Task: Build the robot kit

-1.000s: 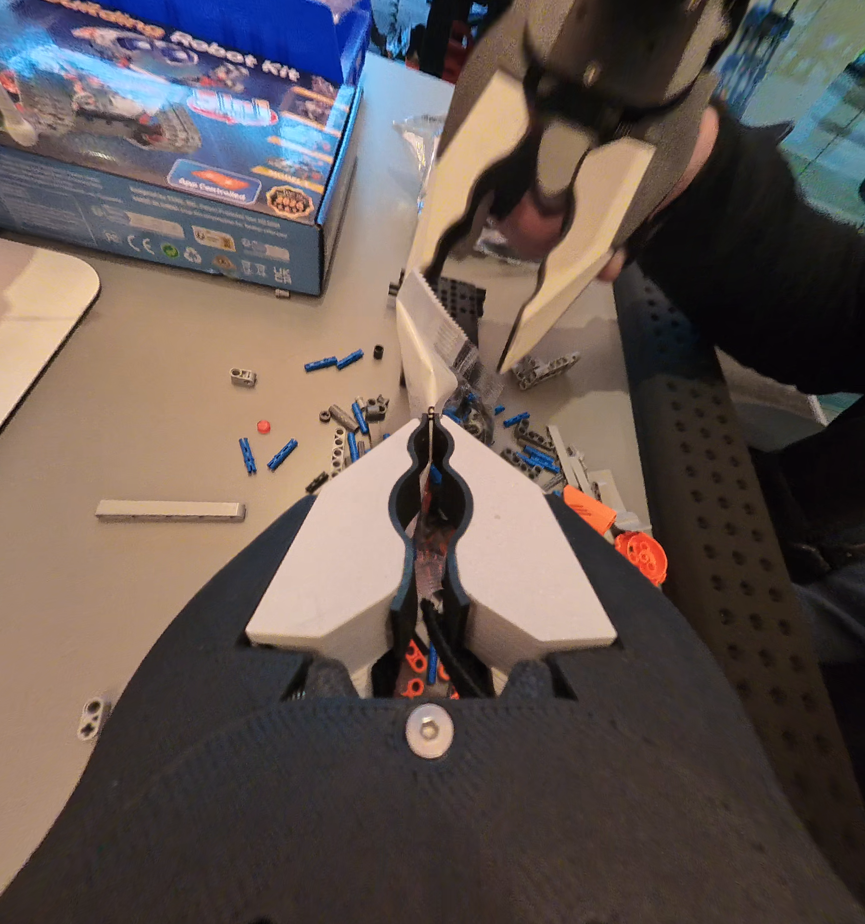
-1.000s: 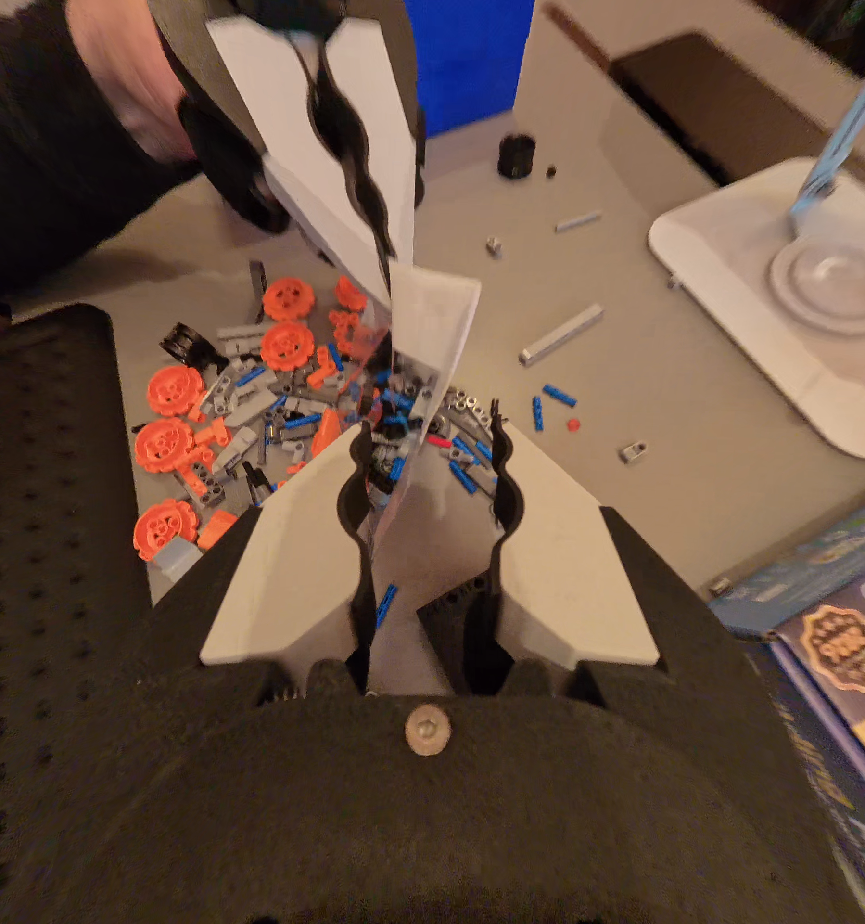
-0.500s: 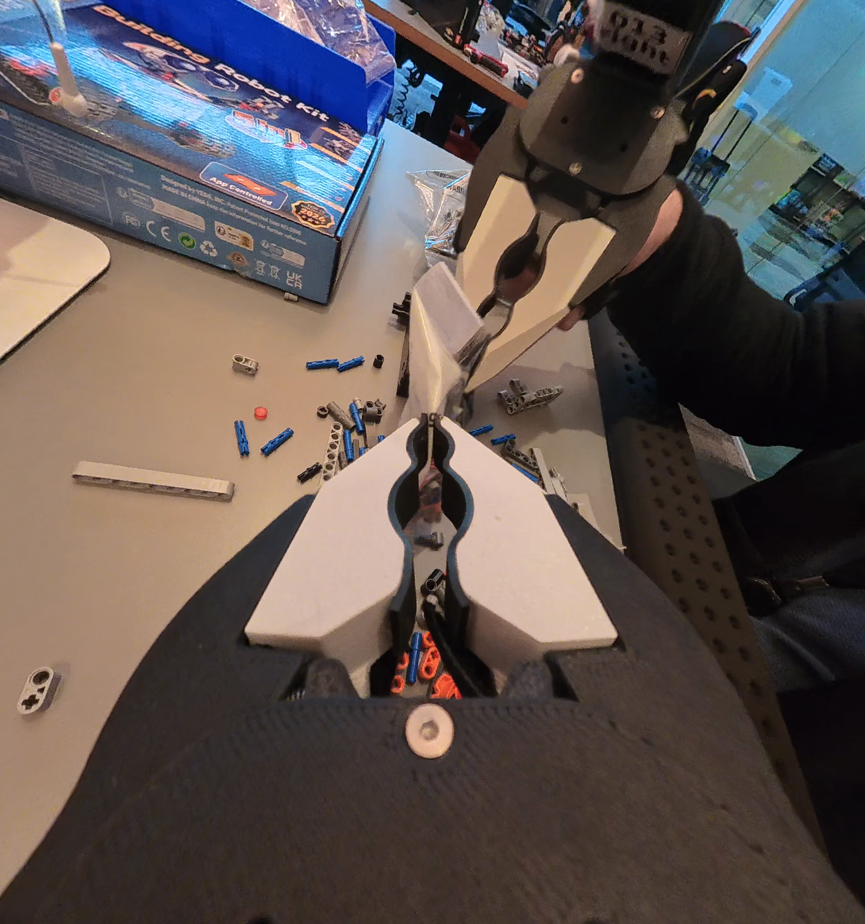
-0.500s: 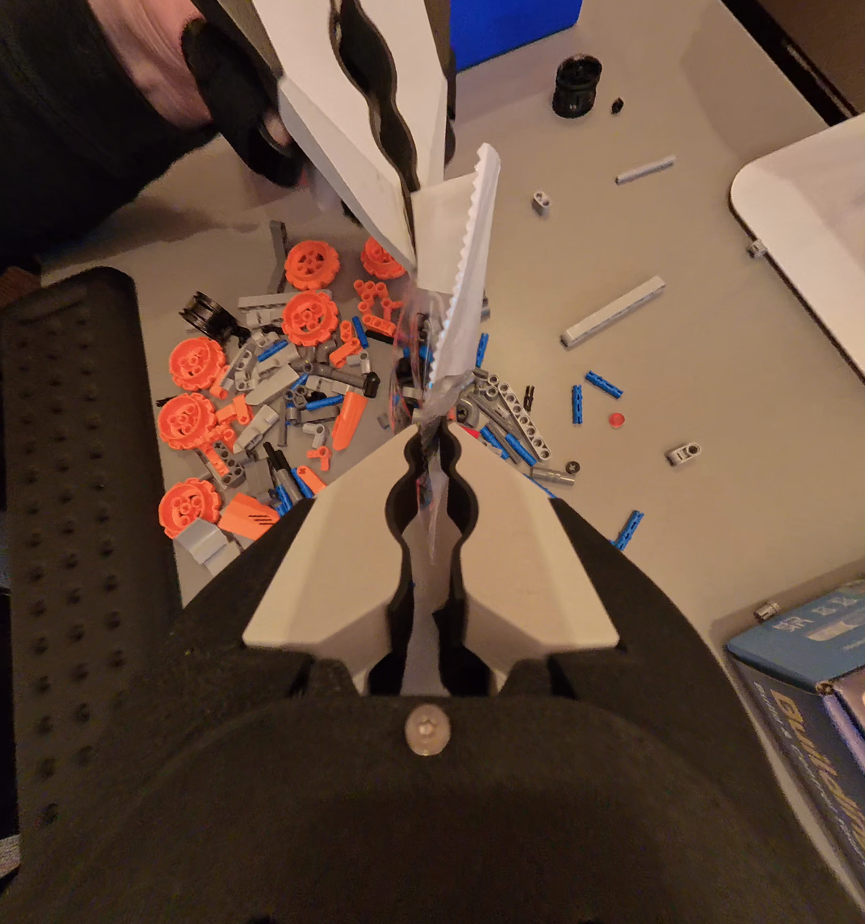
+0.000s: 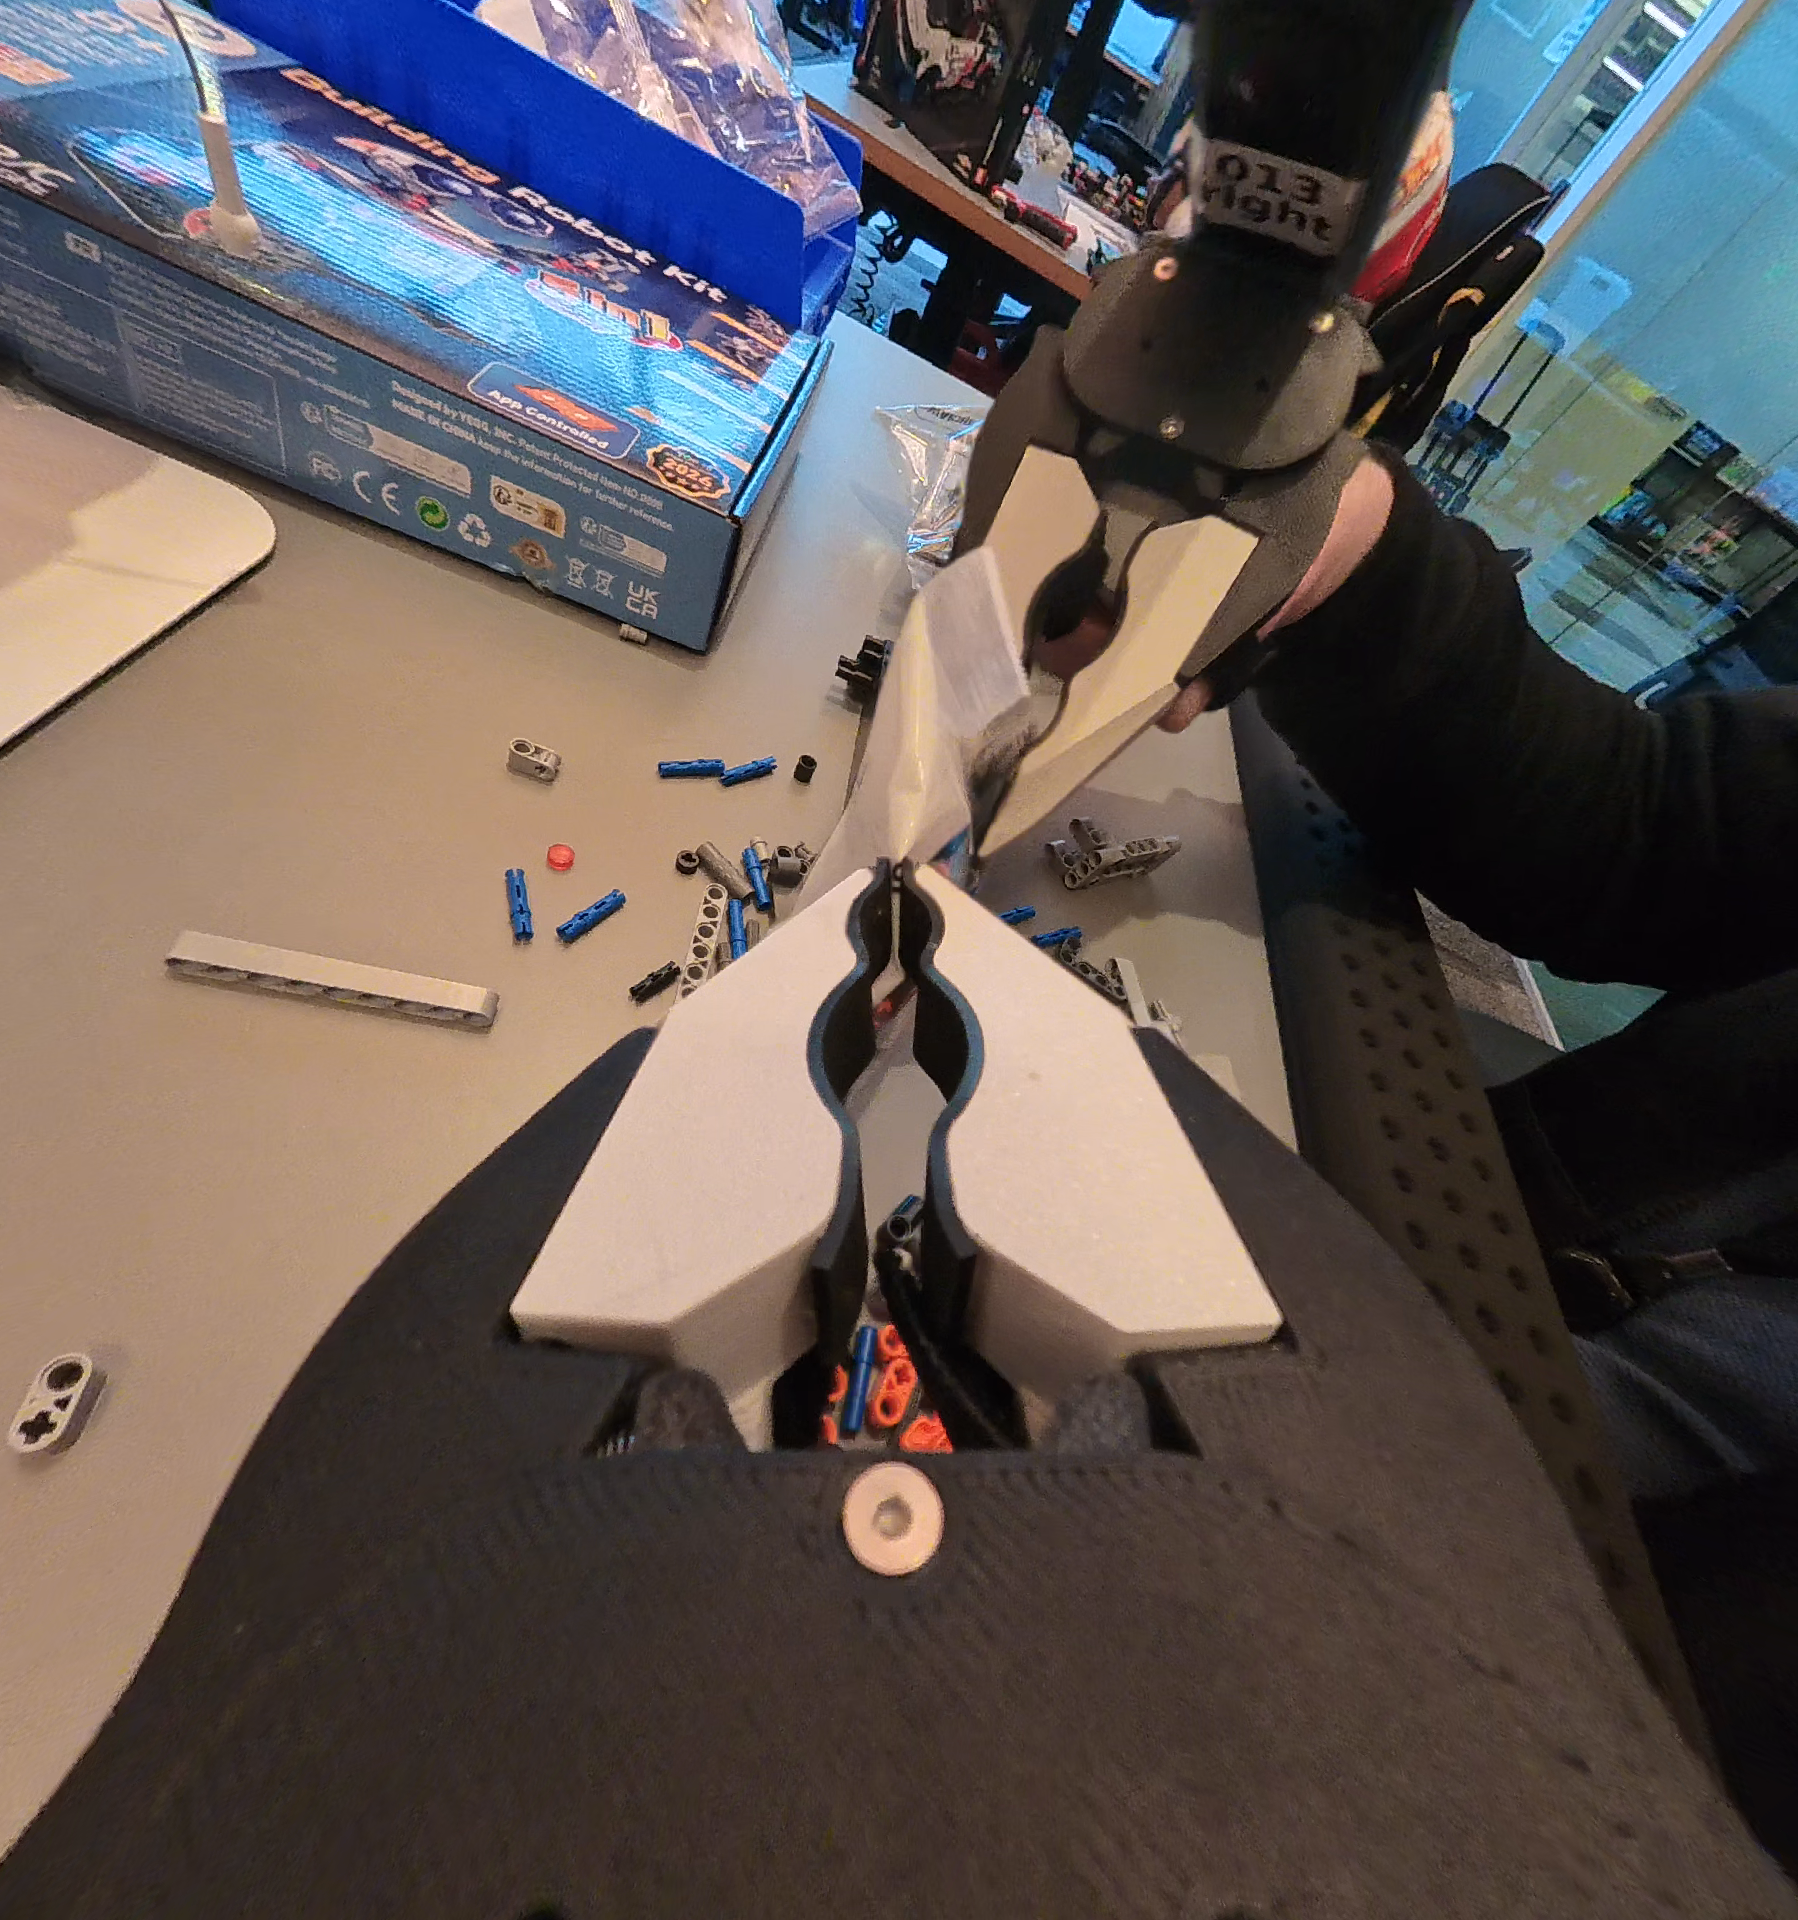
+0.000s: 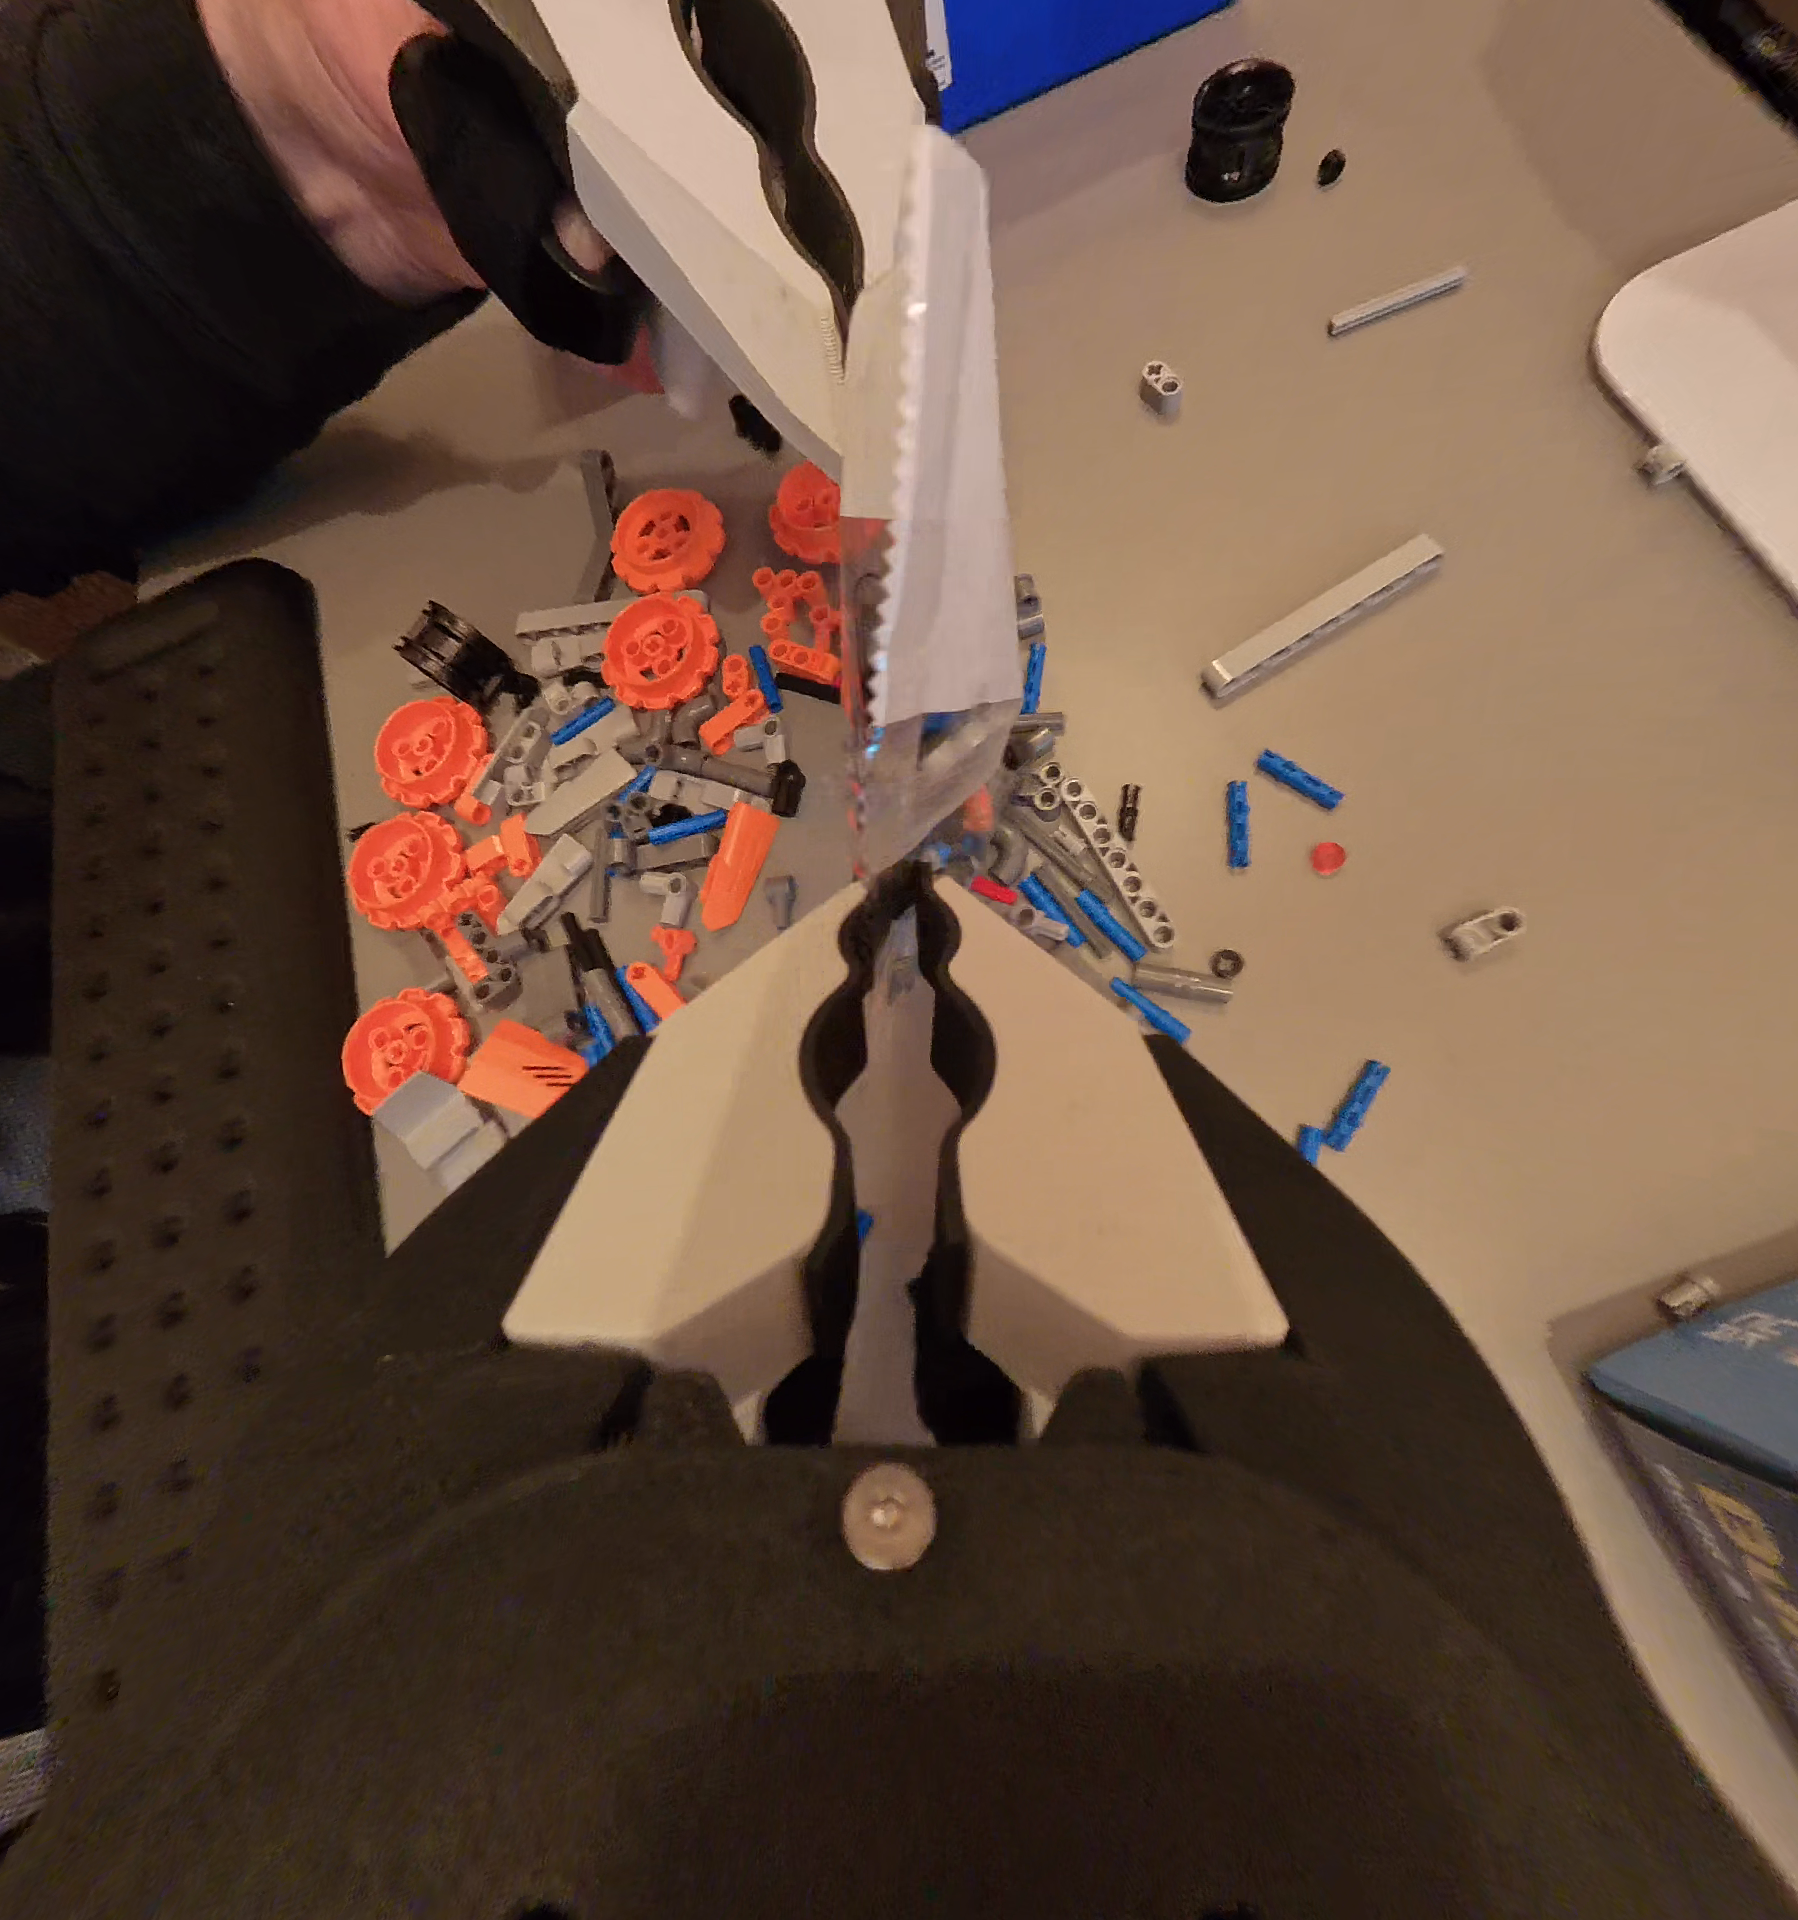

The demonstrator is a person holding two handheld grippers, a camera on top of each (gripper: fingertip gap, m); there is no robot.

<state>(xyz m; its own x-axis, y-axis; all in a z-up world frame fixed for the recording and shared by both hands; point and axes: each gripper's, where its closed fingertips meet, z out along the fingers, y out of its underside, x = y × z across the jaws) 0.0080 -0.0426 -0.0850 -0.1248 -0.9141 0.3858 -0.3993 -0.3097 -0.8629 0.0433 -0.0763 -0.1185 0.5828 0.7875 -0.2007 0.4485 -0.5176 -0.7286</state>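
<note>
A small clear plastic bag (image 5: 921,748) with a white toothed top edge hangs stretched between my two grippers, above the table. My left gripper (image 5: 896,873) is shut on one end of it. My right gripper (image 6: 900,888) is shut on the other end; the bag also shows in the right wrist view (image 6: 942,540). Below it lies a pile of building pieces (image 6: 646,769): orange gear wheels (image 6: 663,540), grey beams and blue pins. A few pieces show through the bag's clear lower part.
A blue kit box (image 5: 438,343) stands at the back of the grey table. A long grey beam (image 5: 334,979), a small grey connector (image 5: 55,1403), a white rounded base (image 5: 74,561) and a black wheel (image 6: 1238,130) lie around. A black perforated chair part (image 6: 178,935) runs along the table edge. The tips of one gripper are about 7 cm away from the tips of the other. The left tips stand about 15 cm off the small grey connector (image 5: 55,1403). Seen from the right wrist view (image 6: 1161,378) as well.
My right gripper was open beside the bag and has shut on it. Both grippers have risen and the bag now hangs taut between them.
</note>
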